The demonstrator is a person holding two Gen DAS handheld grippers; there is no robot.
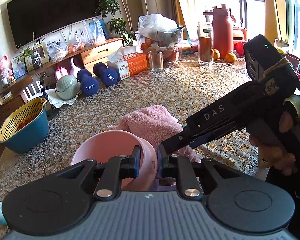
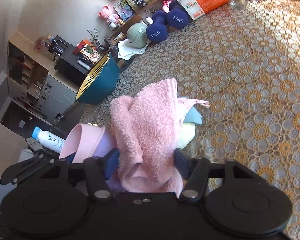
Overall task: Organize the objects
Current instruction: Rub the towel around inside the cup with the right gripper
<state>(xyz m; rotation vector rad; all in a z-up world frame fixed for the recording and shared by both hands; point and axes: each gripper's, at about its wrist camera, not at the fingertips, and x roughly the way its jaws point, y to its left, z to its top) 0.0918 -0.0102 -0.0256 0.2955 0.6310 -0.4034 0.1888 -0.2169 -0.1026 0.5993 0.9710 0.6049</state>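
A pink plastic cup (image 1: 110, 148) lies tilted near the table's front edge; my left gripper (image 1: 149, 160) is shut on its rim wall, one finger inside and one outside. It also shows in the right wrist view (image 2: 84, 140). A fluffy pink towel (image 2: 148, 124) is heaped just behind the cup (image 1: 150, 122), over a blue and a pale yellow cloth (image 2: 190, 128). My right gripper (image 2: 147, 164) has its fingers on both sides of the towel's near end and squeezes it. In the left wrist view the right gripper's fingers (image 1: 182, 142) reach in from the right.
A blue basin with a yellow strainer (image 1: 24, 128) stands at the left edge. Two blue dumbbells (image 1: 98, 78), a green ceramic pot (image 1: 67, 87), an orange box (image 1: 132, 65), a glass (image 1: 155, 61), a jar (image 1: 205, 44) and a red flask (image 1: 223, 32) line the back. A white bottle (image 2: 50, 139) lies left.
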